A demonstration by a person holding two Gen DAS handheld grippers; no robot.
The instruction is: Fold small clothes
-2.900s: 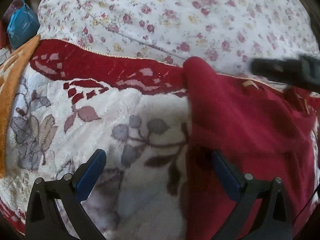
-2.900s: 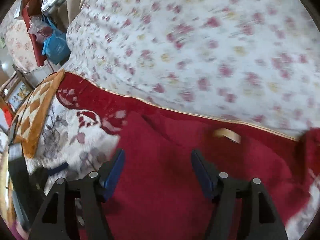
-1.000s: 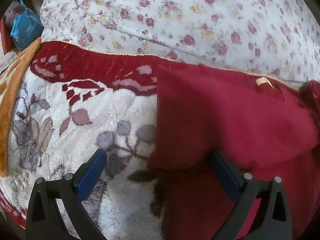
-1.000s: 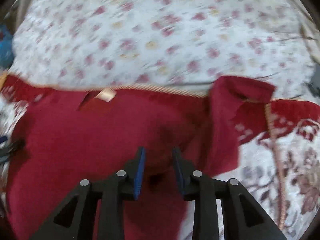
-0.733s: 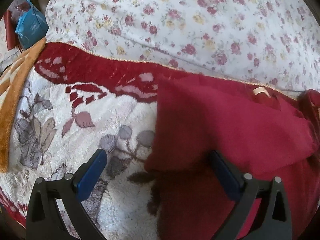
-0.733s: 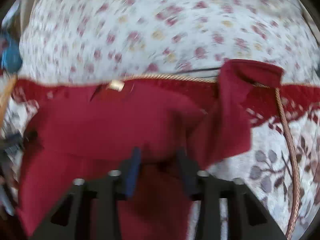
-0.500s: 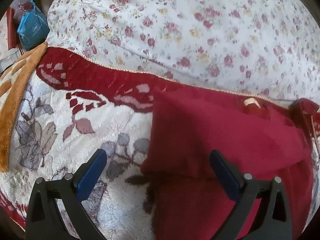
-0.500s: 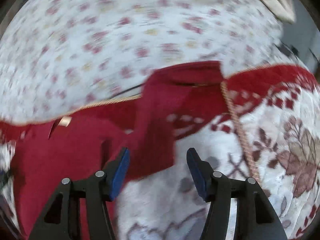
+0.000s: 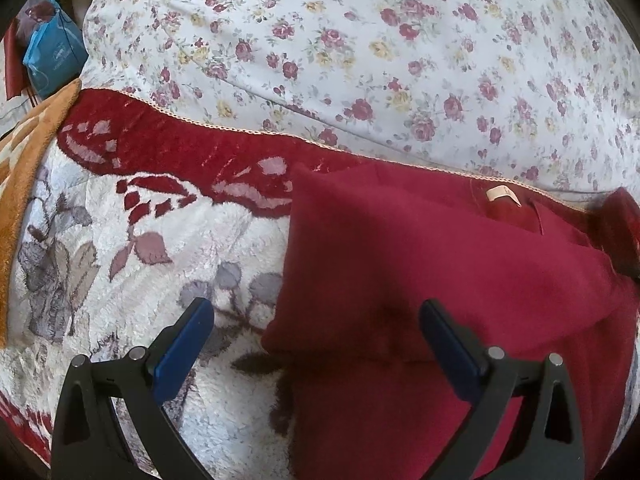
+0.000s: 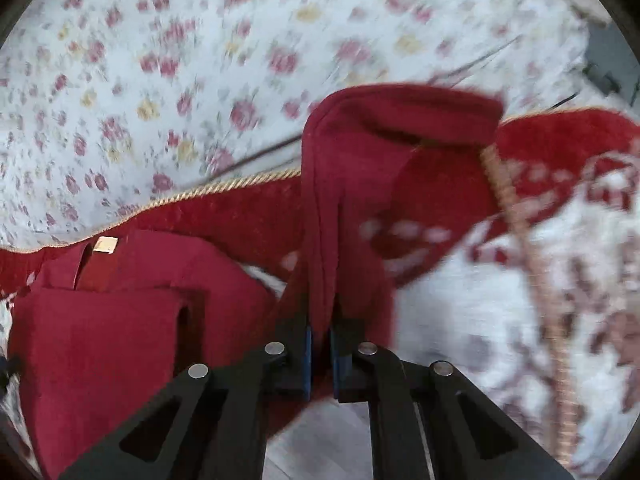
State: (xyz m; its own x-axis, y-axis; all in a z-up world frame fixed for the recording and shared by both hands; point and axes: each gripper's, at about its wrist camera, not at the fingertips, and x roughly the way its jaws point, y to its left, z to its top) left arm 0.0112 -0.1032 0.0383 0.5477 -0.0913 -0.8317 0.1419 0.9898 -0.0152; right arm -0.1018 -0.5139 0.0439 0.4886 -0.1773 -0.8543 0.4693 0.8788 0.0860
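A small dark red garment (image 9: 420,264) lies on a plush red-and-white floral blanket (image 9: 120,240), its left sleeve folded over the body, a cream label (image 9: 502,194) at the neck. My left gripper (image 9: 316,332) hovers open above the garment's left edge, with nothing between its blue pads. In the right wrist view, my right gripper (image 10: 320,340) is shut on the garment's right sleeve (image 10: 360,168), which rises bunched from between the pads; the cuff points up and to the right. The folded body (image 10: 112,340) lies lower left there.
A white sheet with small roses (image 9: 380,48) covers the bed beyond the blanket's gold cord edge (image 10: 224,190). An orange blanket (image 9: 24,160) lies at the far left, and a blue bag (image 9: 52,60) sits past it.
My right gripper swung right from the garment's body to the right sleeve, opened, then closed on the sleeve. The left gripper stayed open and nearly still.
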